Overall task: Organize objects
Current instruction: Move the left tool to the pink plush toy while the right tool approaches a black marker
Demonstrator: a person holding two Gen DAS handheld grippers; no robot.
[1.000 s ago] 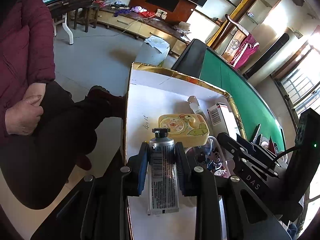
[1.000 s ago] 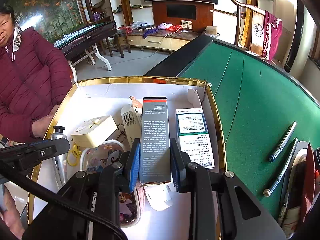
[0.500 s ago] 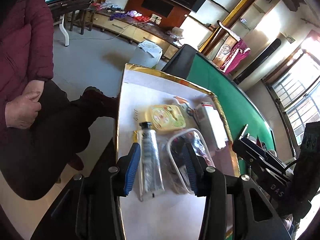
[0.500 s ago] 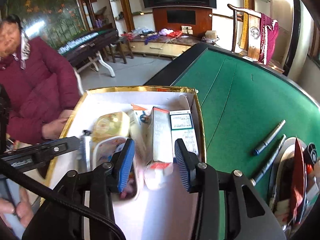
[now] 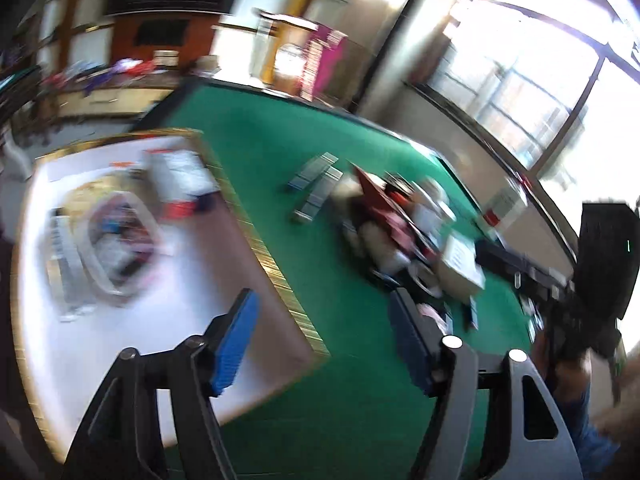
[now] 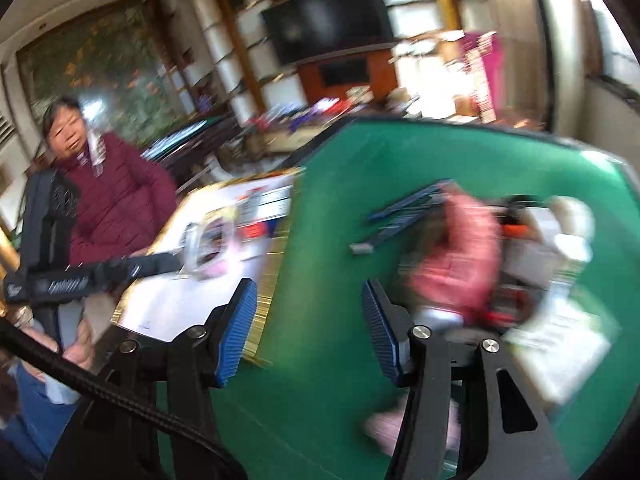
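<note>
2 handheld grippers hang over a green desk [image 5: 360, 152], both pictures smeared by motion. The left gripper [image 5: 320, 344] has blue-padded jaws spread apart with nothing between them; they have just been opening. The right gripper [image 6: 308, 328] is the same: jaws spread, just opened further, empty.

A gold-rimmed white tray [image 5: 256, 240] is the landmark. Inside it lie a silver tube [image 5: 64, 264], a clear pouch [image 5: 120, 240] and some boxes [image 5: 180, 176], all too blurred to read. Beyond the tray's gold edge, on the bare green felt, lie dark pens [image 5: 316, 184] and, farther off, an unsorted pile [image 5: 400, 224] holding something red and something white.

Judged from this, the tray deliveries are done and both grippers are between items. The next move likely calls for aiming open jaws at 1 item in that pile.
</note>
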